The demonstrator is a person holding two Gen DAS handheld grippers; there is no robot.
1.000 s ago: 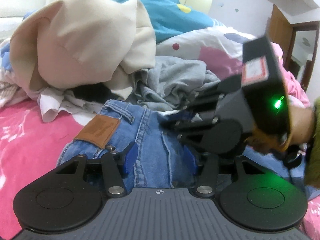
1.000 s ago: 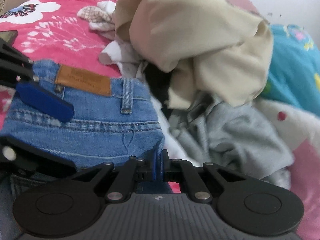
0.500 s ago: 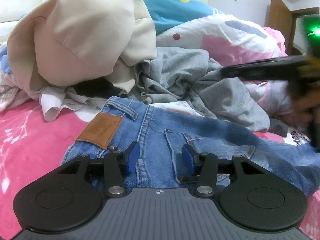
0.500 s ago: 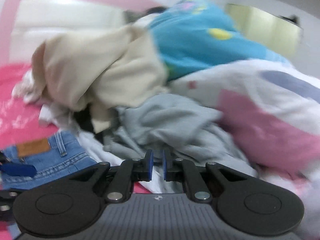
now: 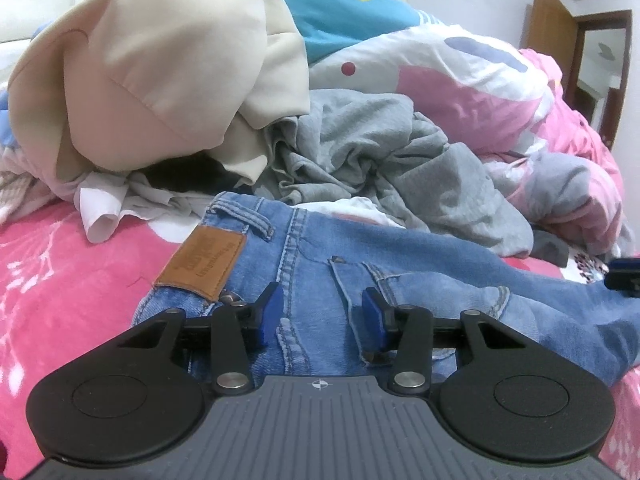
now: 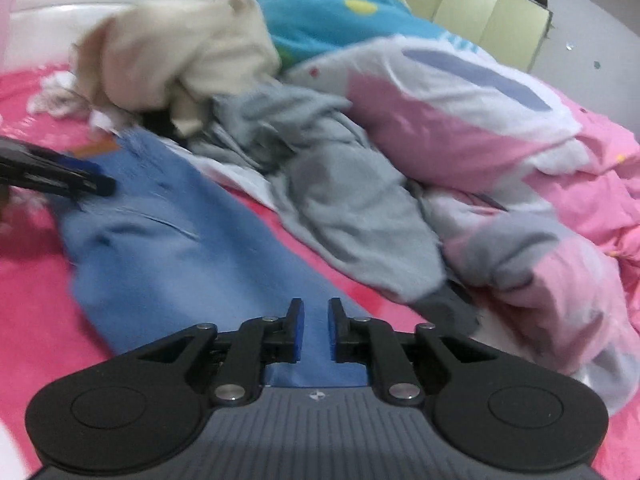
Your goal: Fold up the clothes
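1. The blue jeans (image 5: 400, 264) lie flat on the pink bed cover (image 5: 60, 280). The waist end is near the left gripper, and one long leg runs off toward the right gripper.
2. A brown patch (image 5: 202, 266) sits on the waistband, next to a belt loop.
3. The left gripper (image 5: 323, 322) is over the waist part of the jeans. Its blue pads (image 5: 269, 318) stand apart with denim showing between them. The jaws are slowly closing, but the pads do not squeeze the cloth that I can see.
4. The right gripper (image 6: 313, 330) is over the leg of the jeans (image 6: 192, 256). Its jaws are opening, with a small gap between the pads. Blue cloth shows in the gap, but nothing is pinched.
5. Just behind the jeans lies a crumpled grey top (image 5: 380, 168).
6. Beside it is a big cream hoodie (image 5: 160, 80) on top of some white cloth (image 5: 120, 204).
7. Behind those is a puffy quilt (image 5: 460, 76) in pink and white, and something bright blue (image 5: 340, 12) farther back.
8. The right wrist view is blurry, so small details there are hard to tell.
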